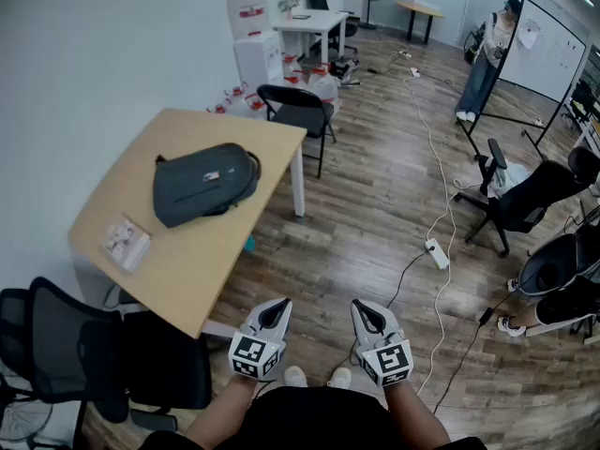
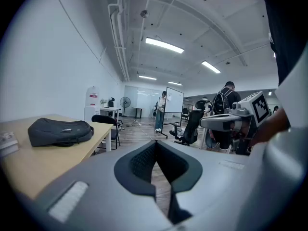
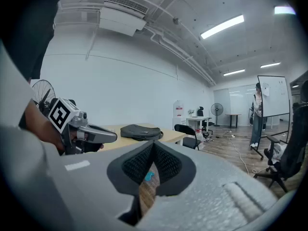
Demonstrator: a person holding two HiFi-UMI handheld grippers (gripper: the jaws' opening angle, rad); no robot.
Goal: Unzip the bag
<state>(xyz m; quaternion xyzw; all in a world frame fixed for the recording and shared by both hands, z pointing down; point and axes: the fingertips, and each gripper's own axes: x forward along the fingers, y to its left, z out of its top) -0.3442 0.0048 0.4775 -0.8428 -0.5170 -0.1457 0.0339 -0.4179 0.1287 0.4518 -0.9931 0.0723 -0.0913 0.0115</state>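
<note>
A dark grey bag (image 1: 204, 181) lies flat on the light wooden table (image 1: 225, 261), with its zipper closed as far as I can tell. The bag (image 2: 60, 130) shows at the left of the left gripper view, and the bag (image 3: 140, 131) sits at mid-distance in the right gripper view. My left gripper (image 1: 274, 309) and right gripper (image 1: 366, 311) hang side by side in front of the person's body, over the floor and well short of the table. Both are shut with nothing between the jaws. The left gripper (image 2: 155, 143) and right gripper (image 3: 153, 144) both have their tips meeting.
A small white packet (image 1: 127, 242) lies on the table's near left part. Black office chairs (image 1: 94, 345) stand at the table's near corner, and a folding chair (image 1: 300, 111) behind it. A power strip (image 1: 437, 252) with cables crosses the floor. A person (image 1: 487, 59) stands by a whiteboard.
</note>
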